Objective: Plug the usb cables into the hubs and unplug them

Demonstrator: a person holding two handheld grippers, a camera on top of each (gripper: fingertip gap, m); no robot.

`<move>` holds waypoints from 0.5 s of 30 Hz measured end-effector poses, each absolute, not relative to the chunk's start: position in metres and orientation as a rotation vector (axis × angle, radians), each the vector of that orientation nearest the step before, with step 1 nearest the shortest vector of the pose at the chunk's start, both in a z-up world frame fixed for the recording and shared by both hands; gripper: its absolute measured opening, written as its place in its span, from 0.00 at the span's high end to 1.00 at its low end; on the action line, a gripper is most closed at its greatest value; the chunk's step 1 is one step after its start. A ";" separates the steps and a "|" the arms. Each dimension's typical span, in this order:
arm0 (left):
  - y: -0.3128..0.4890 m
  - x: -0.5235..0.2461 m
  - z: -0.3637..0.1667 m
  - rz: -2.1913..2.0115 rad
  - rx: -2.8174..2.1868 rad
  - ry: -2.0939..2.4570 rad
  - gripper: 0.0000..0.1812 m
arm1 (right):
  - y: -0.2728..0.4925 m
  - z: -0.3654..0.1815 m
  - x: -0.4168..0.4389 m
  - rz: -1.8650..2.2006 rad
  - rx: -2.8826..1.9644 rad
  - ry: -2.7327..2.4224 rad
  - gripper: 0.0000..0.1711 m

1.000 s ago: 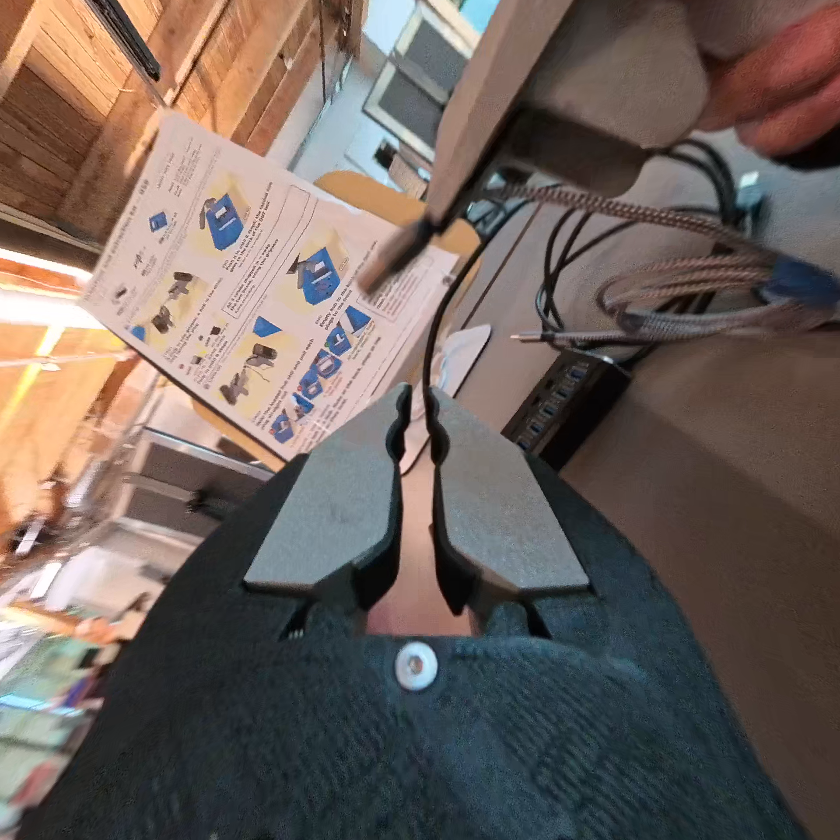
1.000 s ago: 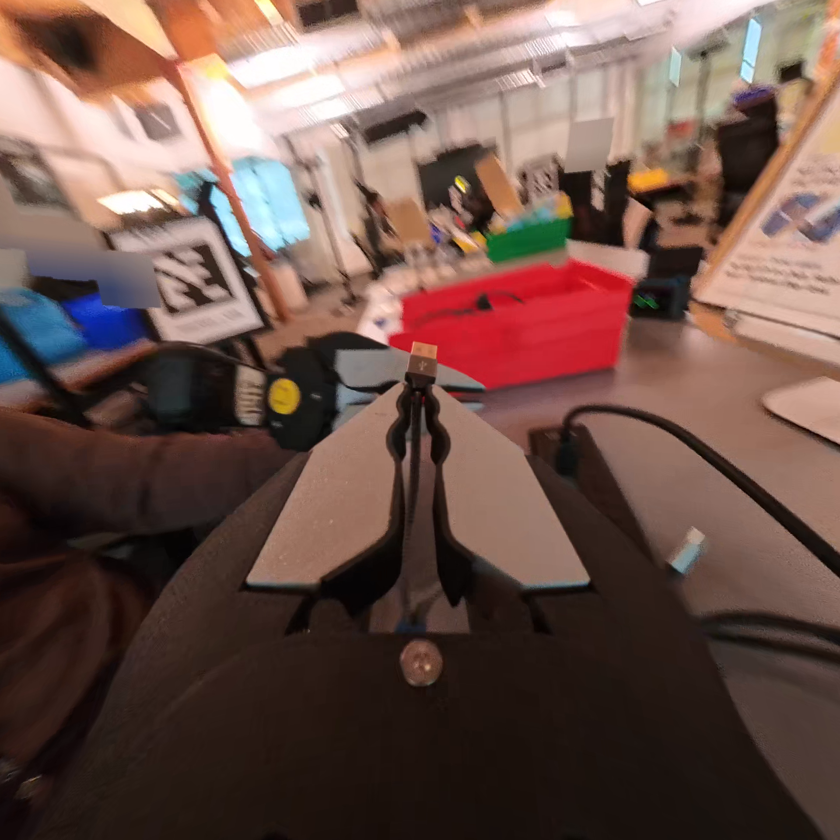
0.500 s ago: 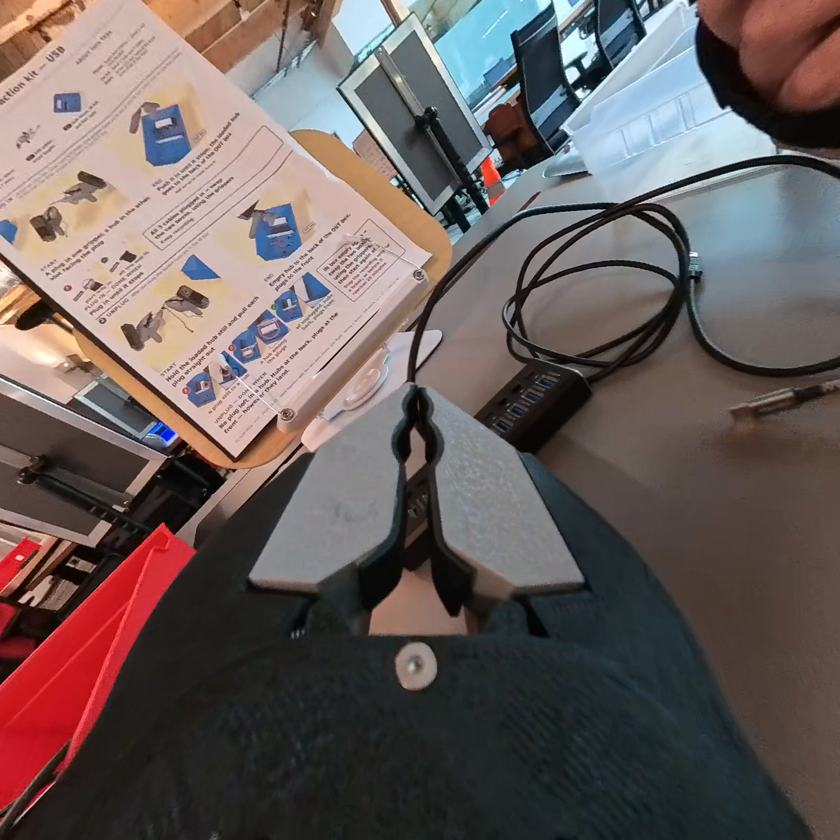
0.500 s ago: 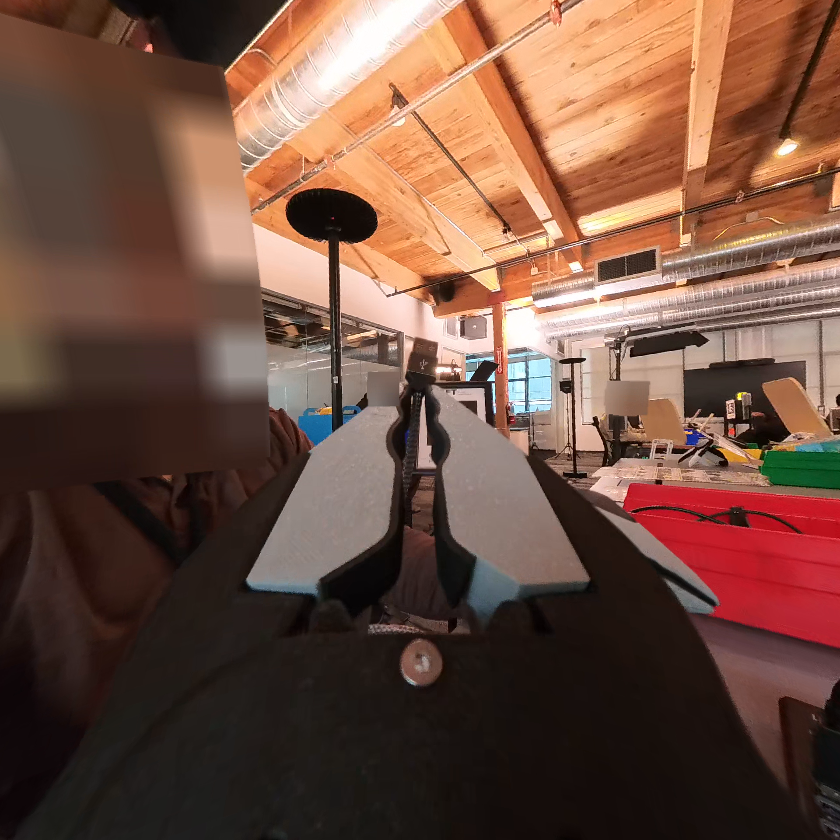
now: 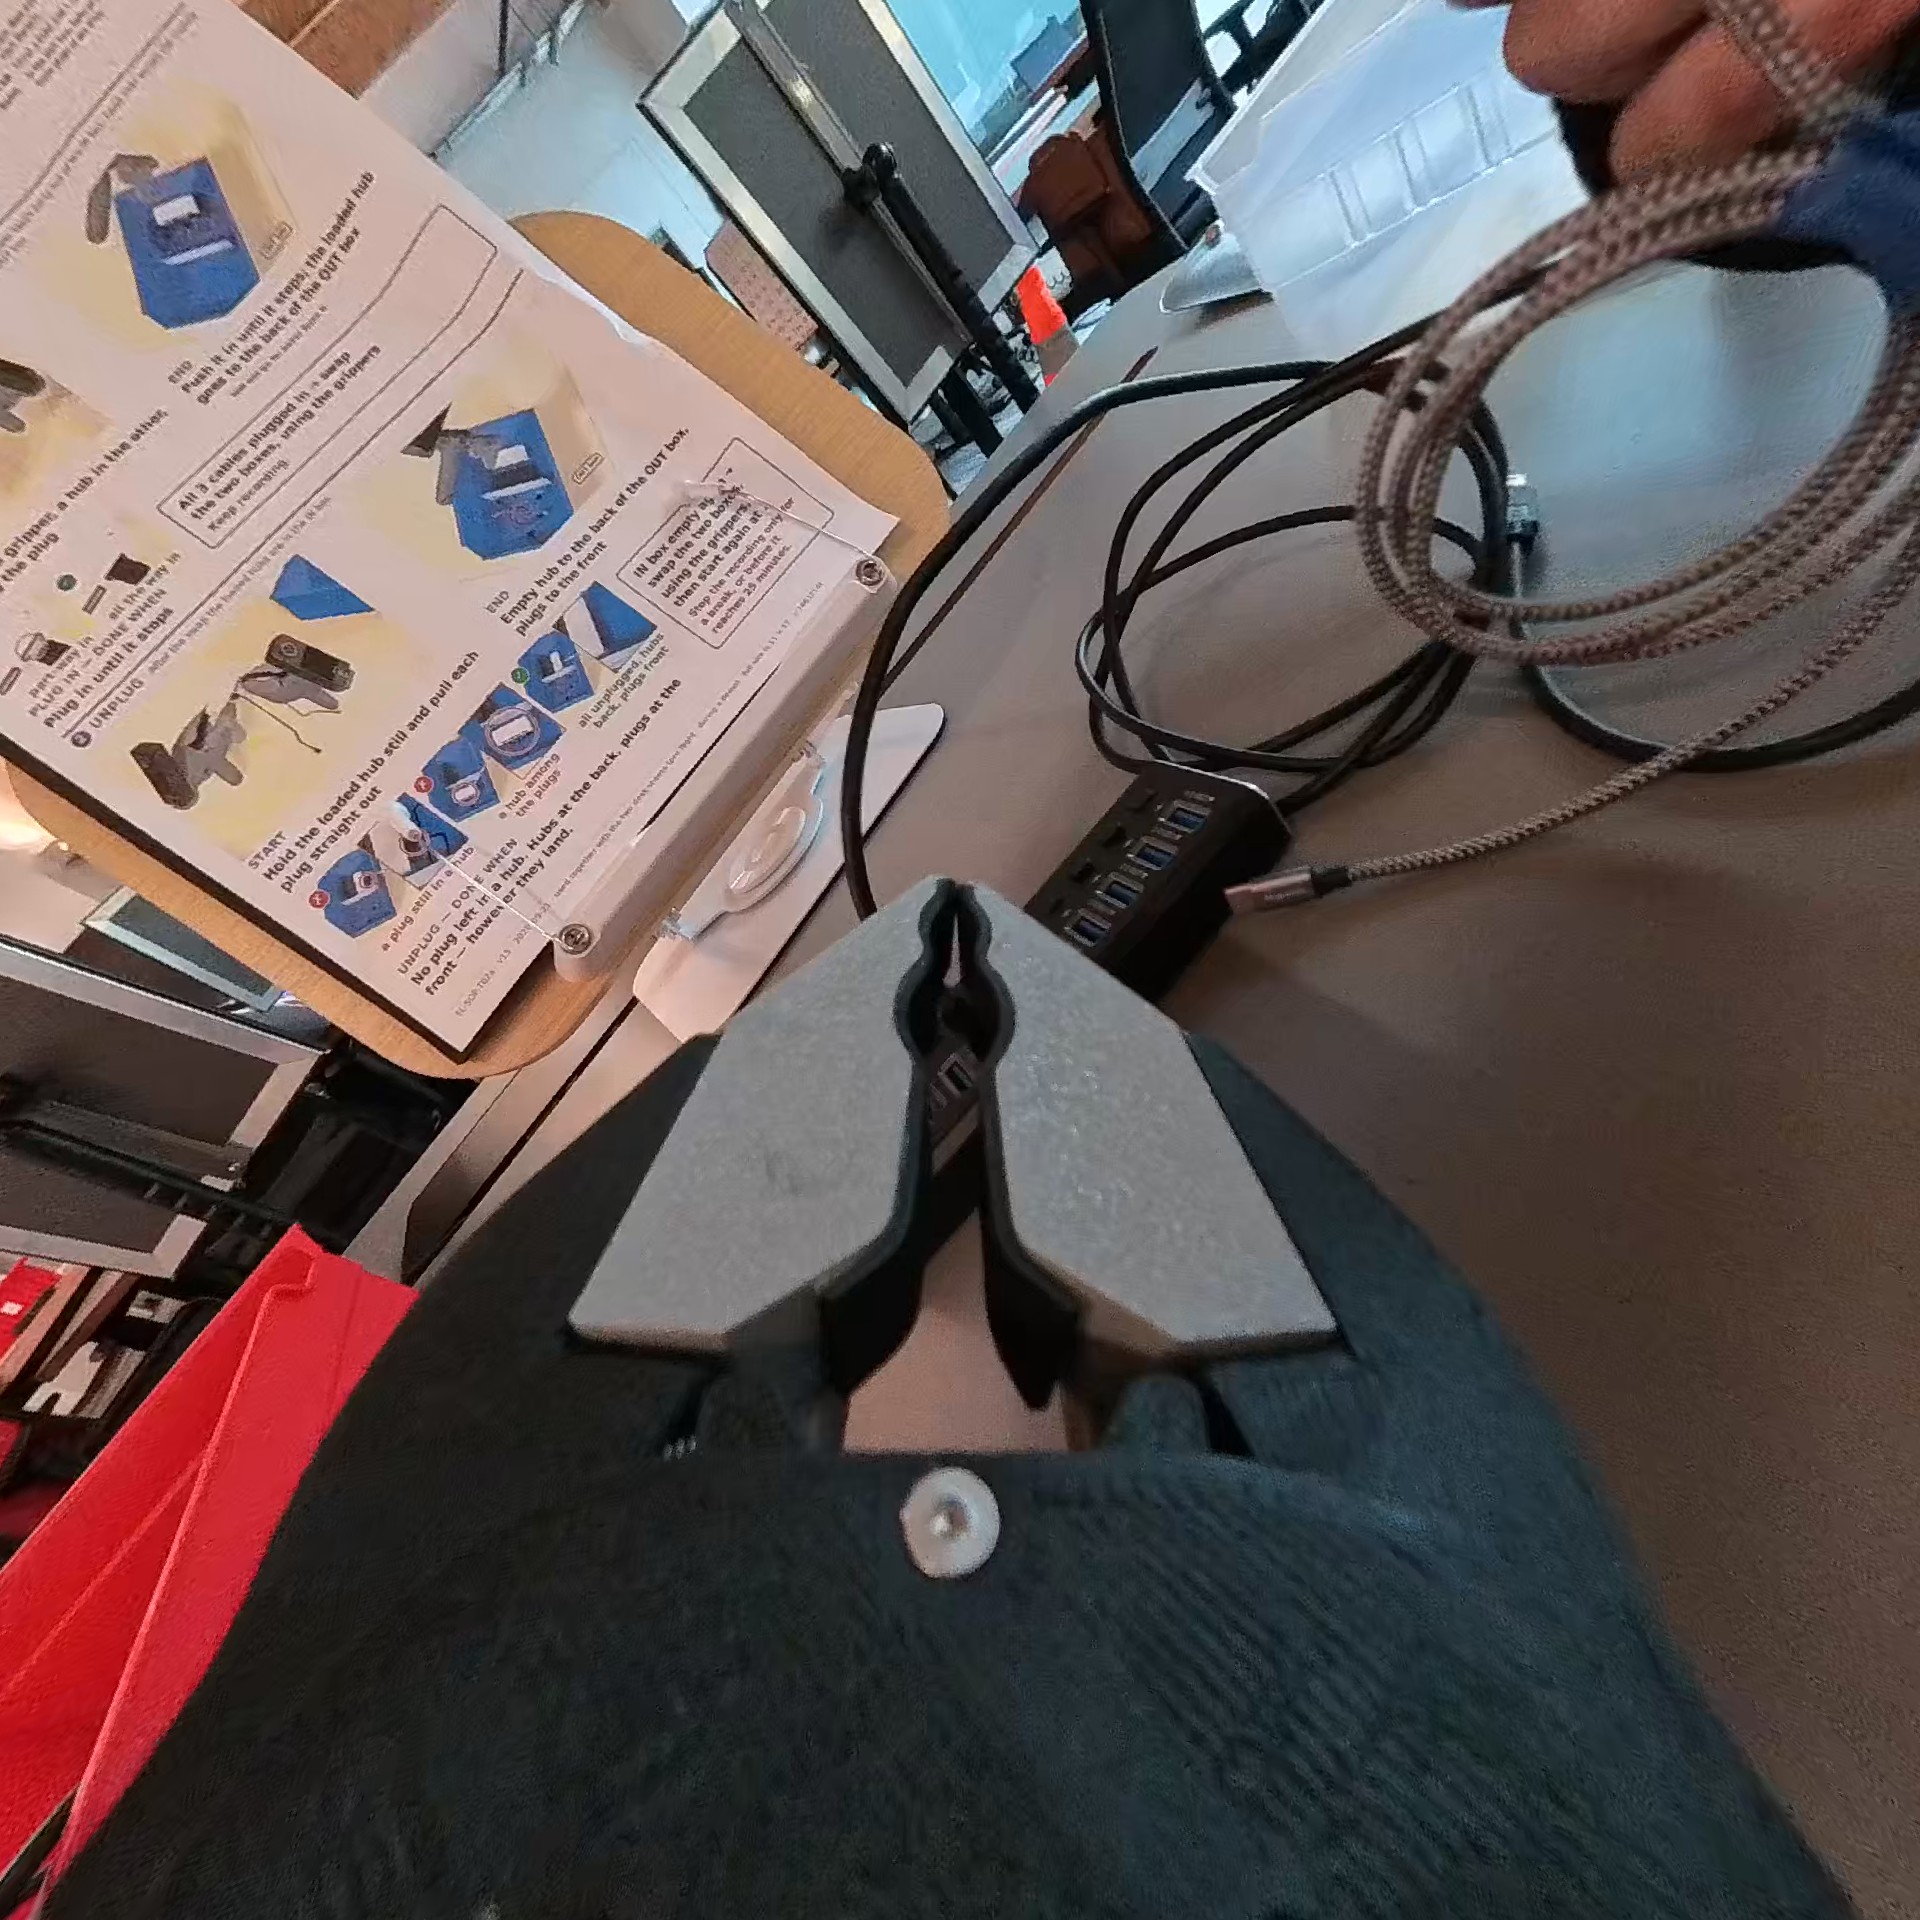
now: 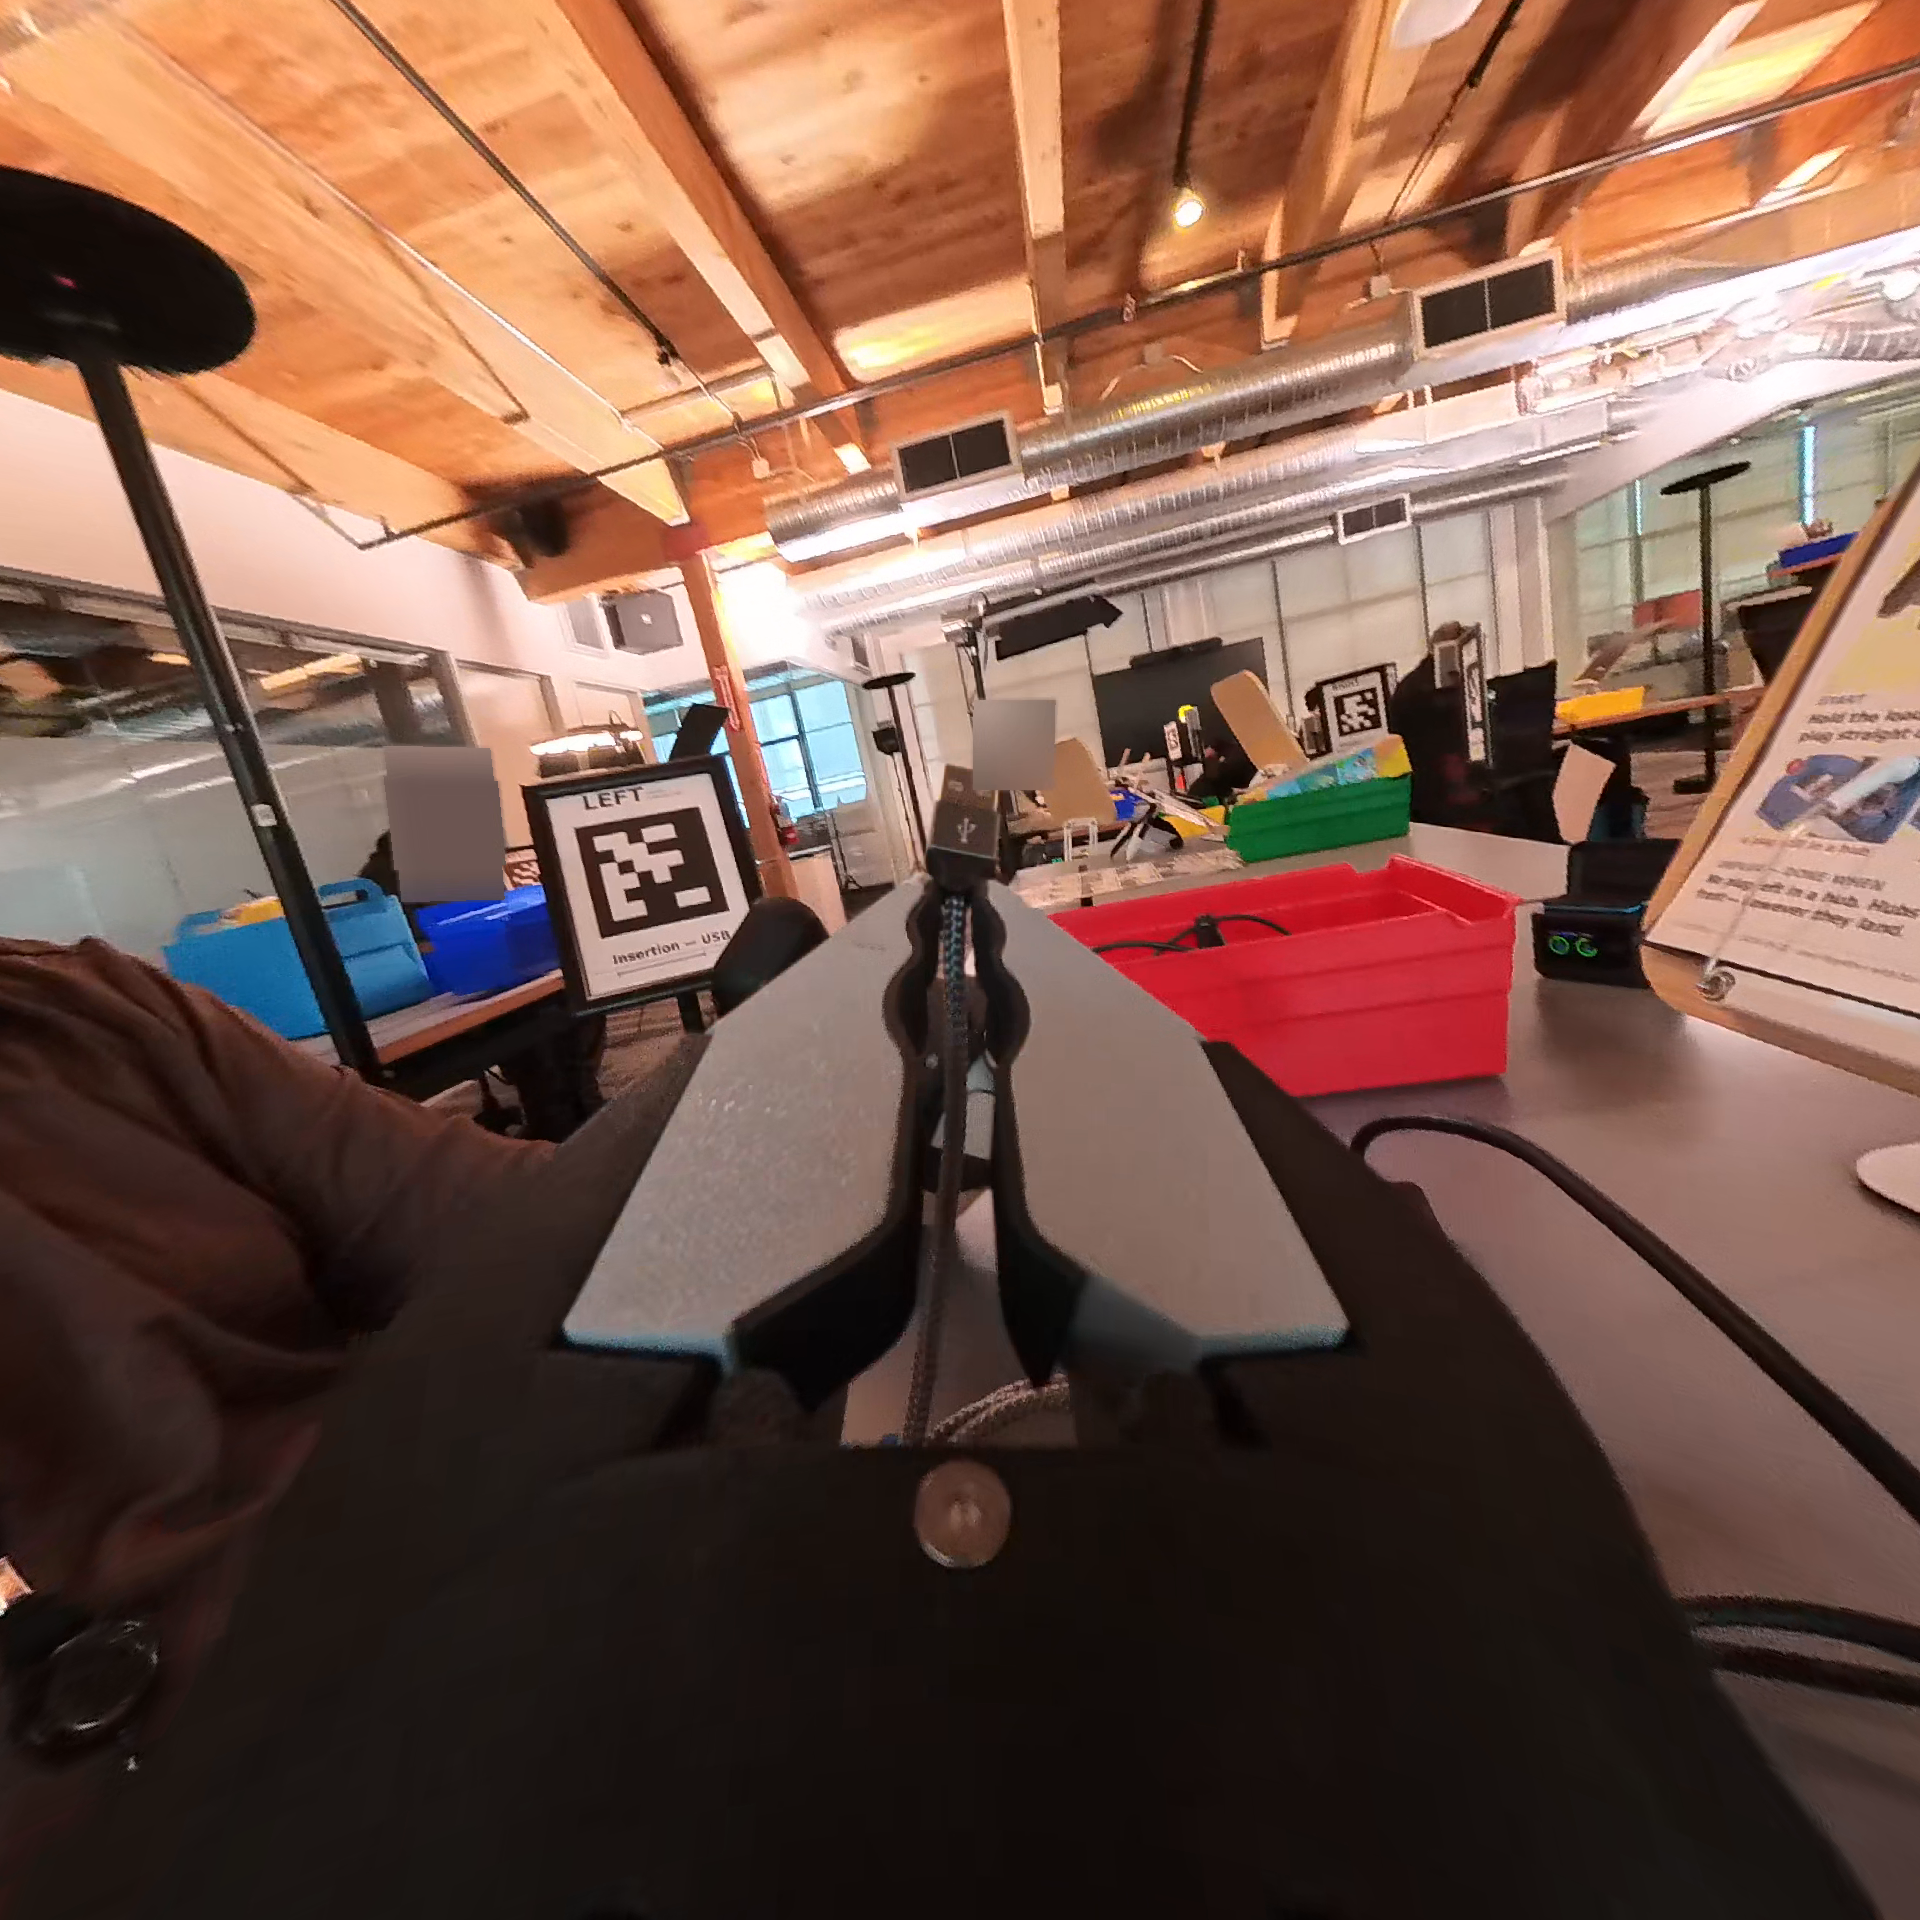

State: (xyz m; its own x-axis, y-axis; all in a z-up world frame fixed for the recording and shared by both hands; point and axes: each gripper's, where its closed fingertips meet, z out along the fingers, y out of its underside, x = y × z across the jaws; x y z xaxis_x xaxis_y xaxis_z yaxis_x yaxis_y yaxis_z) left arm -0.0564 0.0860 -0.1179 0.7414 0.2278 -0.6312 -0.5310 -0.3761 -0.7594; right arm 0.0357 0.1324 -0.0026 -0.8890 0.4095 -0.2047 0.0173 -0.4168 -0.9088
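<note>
My left gripper (image 5: 945, 902) is shut and empty, low over the grey table. A black USB hub (image 5: 1169, 862) with blue ports lies just beyond its tips and runs on under the fingers. My right gripper (image 6: 961, 891) is shut on a braided cable just under its USB plug (image 6: 963, 826), which sticks out past the tips, raised in the air. In the left wrist view the braided cable's coil (image 5: 1455, 499) hangs from a hand (image 5: 1621, 73) at the top right. Its other plug (image 5: 1280, 894) lies on the table beside the hub.
Loops of black cable (image 5: 1288, 665) lie behind the hub. An instruction sheet on a wooden stand (image 5: 436, 540) stands at the left. A red bin (image 6: 1320, 982) sits on the table's far side, also low left in the left wrist view (image 5: 156, 1507). A small black device (image 6: 1584, 940) stands by it.
The right gripper has tilted down from the ceiling toward the room, still holding the plug. The braided coil has swung into the left wrist view and its free plug now rests by the hub.
</note>
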 end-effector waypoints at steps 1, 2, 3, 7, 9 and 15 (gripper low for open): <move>0.086 -0.056 -0.118 0.814 -1.785 0.236 1.00 | 0.131 -0.004 0.035 2.377 -0.599 -1.550 0.99; 0.086 -0.057 -0.118 0.816 -1.787 0.234 1.00 | 0.129 -0.005 0.034 2.374 -0.601 -1.560 0.99; 0.086 -0.057 -0.118 0.820 -1.790 0.234 1.00 | 0.128 -0.006 0.034 2.373 -0.602 -1.568 0.99; 0.087 -0.057 -0.121 0.840 -1.804 0.253 1.00 | 0.125 -0.008 0.034 2.375 -0.608 -1.587 0.99; 0.088 -0.056 -0.123 0.847 -1.809 0.273 1.00 | 0.122 -0.009 0.034 2.375 -0.605 -1.604 0.99; 0.088 -0.054 -0.120 0.868 -1.784 0.289 1.00 | 0.114 -0.024 0.025 2.303 -0.699 -1.703 0.99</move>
State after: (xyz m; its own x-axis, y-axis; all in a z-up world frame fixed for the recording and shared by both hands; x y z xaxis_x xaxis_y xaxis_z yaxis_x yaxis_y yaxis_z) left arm -0.0541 0.0880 -0.1195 0.7045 0.2108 -0.6777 -0.5746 -0.3909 -0.7190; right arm 0.0248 0.1137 -0.0241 -0.8702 0.4208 -0.2563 0.1218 -0.3203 -0.9395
